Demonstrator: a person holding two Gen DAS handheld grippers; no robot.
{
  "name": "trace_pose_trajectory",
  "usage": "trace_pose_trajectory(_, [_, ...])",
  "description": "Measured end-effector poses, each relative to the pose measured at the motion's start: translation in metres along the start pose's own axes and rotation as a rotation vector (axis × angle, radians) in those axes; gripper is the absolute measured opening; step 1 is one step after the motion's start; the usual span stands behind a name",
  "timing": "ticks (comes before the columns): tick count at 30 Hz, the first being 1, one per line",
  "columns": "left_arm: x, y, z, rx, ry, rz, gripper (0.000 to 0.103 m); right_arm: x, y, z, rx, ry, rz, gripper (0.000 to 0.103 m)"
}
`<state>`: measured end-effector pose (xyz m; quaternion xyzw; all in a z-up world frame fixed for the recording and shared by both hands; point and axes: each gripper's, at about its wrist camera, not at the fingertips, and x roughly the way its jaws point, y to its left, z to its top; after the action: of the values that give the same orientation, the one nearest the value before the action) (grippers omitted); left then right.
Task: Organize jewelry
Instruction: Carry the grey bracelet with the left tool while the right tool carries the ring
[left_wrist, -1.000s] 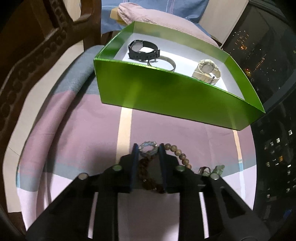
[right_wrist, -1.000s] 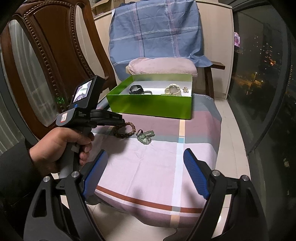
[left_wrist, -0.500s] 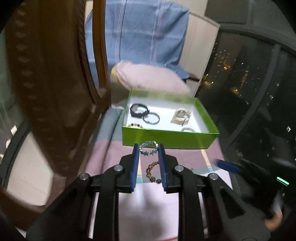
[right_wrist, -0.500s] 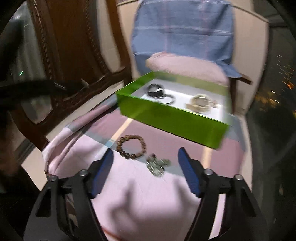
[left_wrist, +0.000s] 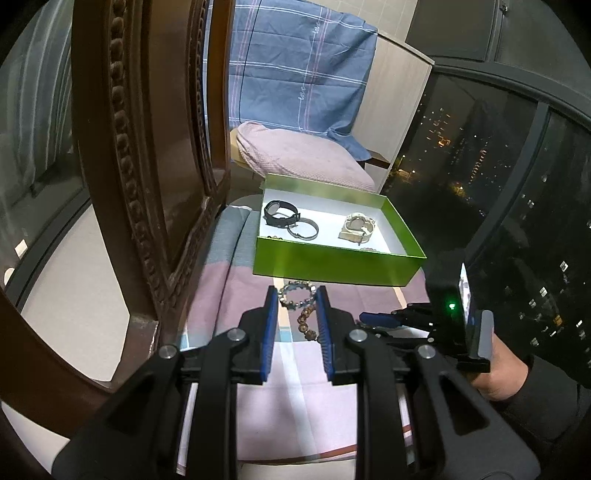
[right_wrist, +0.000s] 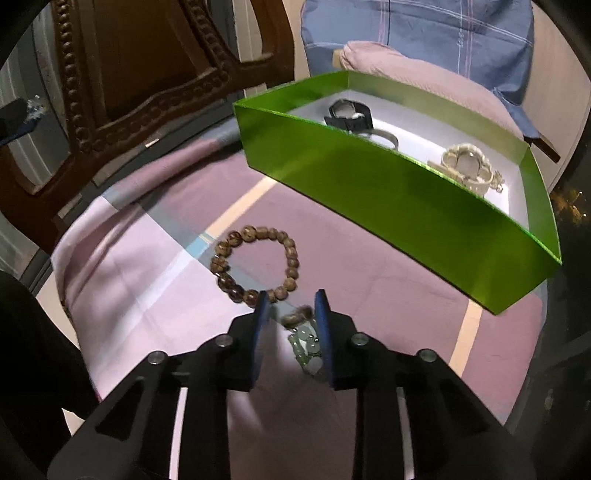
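A green box (left_wrist: 332, 264) (right_wrist: 388, 188) on the cloth-covered seat holds a black watch (left_wrist: 280, 213) (right_wrist: 349, 114), a silver bangle (left_wrist: 303, 229) and a cream watch (left_wrist: 357, 227) (right_wrist: 467, 166). My left gripper (left_wrist: 296, 295) is shut on a silvery bead bracelet (left_wrist: 295, 292) and holds it above the seat, short of the box. A brown wooden bead bracelet (right_wrist: 255, 267) (left_wrist: 306, 321) lies on the cloth. My right gripper (right_wrist: 290, 308) is low over the cloth, its jaws closed to a narrow gap around a pale green jade charm piece (right_wrist: 304, 339).
A carved dark wooden chair back (left_wrist: 147, 147) (right_wrist: 122, 92) rises at the left. A pink pillow (left_wrist: 295, 155) and a blue plaid cloth (left_wrist: 295, 66) are behind the box. A dark window (left_wrist: 498, 166) is at the right. The right hand-held unit (left_wrist: 450, 306) is beside my left gripper.
My left gripper lifted and pulled back with the silvery bracelet. My right gripper dropped toward the cloth and narrowed its jaws around the jade piece.
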<state>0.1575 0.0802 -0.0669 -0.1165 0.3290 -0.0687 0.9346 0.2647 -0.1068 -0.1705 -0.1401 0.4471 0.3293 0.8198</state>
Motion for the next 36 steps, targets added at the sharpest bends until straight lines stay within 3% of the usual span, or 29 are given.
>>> trace_pose_trajectory(7, [0.003,0.002,0.001,-0.009,0.014,-0.005,0.021,0.008,-0.003,0.000,-0.007,0.026,-0.009,0.026])
trace_pose_trajectory(9, [0.002,0.002,0.000,-0.006,0.011,-0.002,0.021,0.010,-0.004,-0.001,-0.002,0.027,-0.011,0.020])
trace_pose_trajectory(11, [0.002,0.001,-0.001,-0.003,0.010,0.002,0.021,0.011,-0.005,-0.001,0.008,0.025,-0.007,0.007])
trace_pose_trajectory(19, [0.003,0.002,-0.001,-0.001,0.015,0.008,0.021,-0.014,-0.004,0.005,0.035,-0.046,-0.008,0.006])
trace_pose_trajectory(23, [-0.005,-0.001,0.001,0.004,0.002,0.009,0.021,-0.050,-0.008,0.008,0.099,-0.123,0.023,0.006])
trace_pose_trajectory(28, [-0.022,-0.011,0.003,0.023,-0.020,-0.002,0.021,-0.128,-0.017,0.004,0.248,-0.273,0.072,0.006])
trace_pose_trajectory(31, [-0.036,-0.023,0.004,0.050,-0.030,-0.010,0.021,-0.172,-0.006,-0.005,0.282,-0.342,0.049,0.006])
trace_pose_trajectory(36, [-0.064,-0.051,-0.001,0.103,-0.047,-0.016,0.021,-0.235,0.038,-0.031,0.280,-0.436,-0.104,0.006])
